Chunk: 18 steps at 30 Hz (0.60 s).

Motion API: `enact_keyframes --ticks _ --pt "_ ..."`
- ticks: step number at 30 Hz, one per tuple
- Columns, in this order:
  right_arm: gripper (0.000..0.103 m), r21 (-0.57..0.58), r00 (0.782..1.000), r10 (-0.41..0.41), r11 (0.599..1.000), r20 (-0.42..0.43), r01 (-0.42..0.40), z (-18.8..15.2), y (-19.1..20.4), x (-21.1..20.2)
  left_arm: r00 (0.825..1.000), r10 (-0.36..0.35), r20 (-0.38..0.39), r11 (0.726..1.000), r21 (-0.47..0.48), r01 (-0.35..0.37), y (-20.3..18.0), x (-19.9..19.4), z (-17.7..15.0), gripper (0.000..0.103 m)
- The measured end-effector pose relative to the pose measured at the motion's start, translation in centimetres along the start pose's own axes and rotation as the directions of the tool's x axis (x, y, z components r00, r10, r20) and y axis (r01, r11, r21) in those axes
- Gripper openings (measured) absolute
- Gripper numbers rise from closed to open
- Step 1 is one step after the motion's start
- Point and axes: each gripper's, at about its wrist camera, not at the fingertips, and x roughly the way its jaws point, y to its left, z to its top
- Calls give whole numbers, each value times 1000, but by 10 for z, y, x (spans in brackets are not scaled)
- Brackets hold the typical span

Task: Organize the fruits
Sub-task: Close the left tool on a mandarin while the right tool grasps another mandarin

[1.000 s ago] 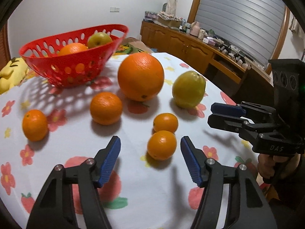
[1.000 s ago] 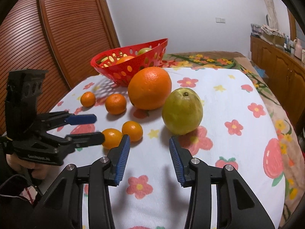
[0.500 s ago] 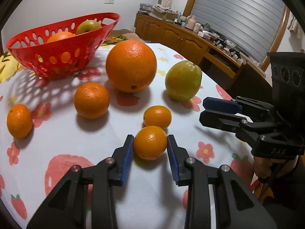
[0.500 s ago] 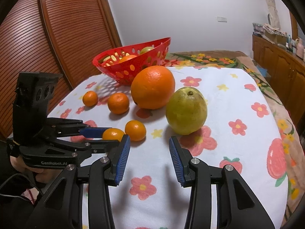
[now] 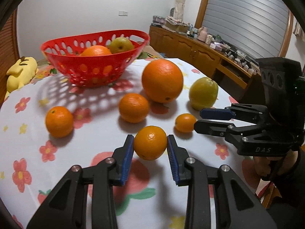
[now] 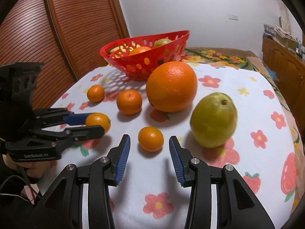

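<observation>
Beyond the red basket (image 5: 91,64), only the left wrist view shows a yellow plush (image 5: 20,72). Near the table's front, the left gripper (image 5: 150,145) pinches a small orange (image 5: 150,142); the right gripper (image 6: 150,148), angled down, stands spread around another mandarin (image 6: 150,138).

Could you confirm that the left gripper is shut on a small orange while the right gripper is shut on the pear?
Not quite: the right gripper is open, with a small orange ahead between its fingers, not the pear, as the right wrist view shows. The left gripper is shut on its orange.

Left tool (image 5: 150,146) newly around mandarin (image 5: 150,142)
</observation>
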Motion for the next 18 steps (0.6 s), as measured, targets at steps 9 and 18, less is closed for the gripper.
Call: enact_keyframes --ticks 9,18 --pt "42 -13 999 -7 1000 -46 6 5 5 19 999 35 28 999 -28 -34 11 -6 -1 33" --pt "41 -21 997 -32 999 -71 30 9 3 29 998 53 38 998 -39 -51 15 -10 -1 33"
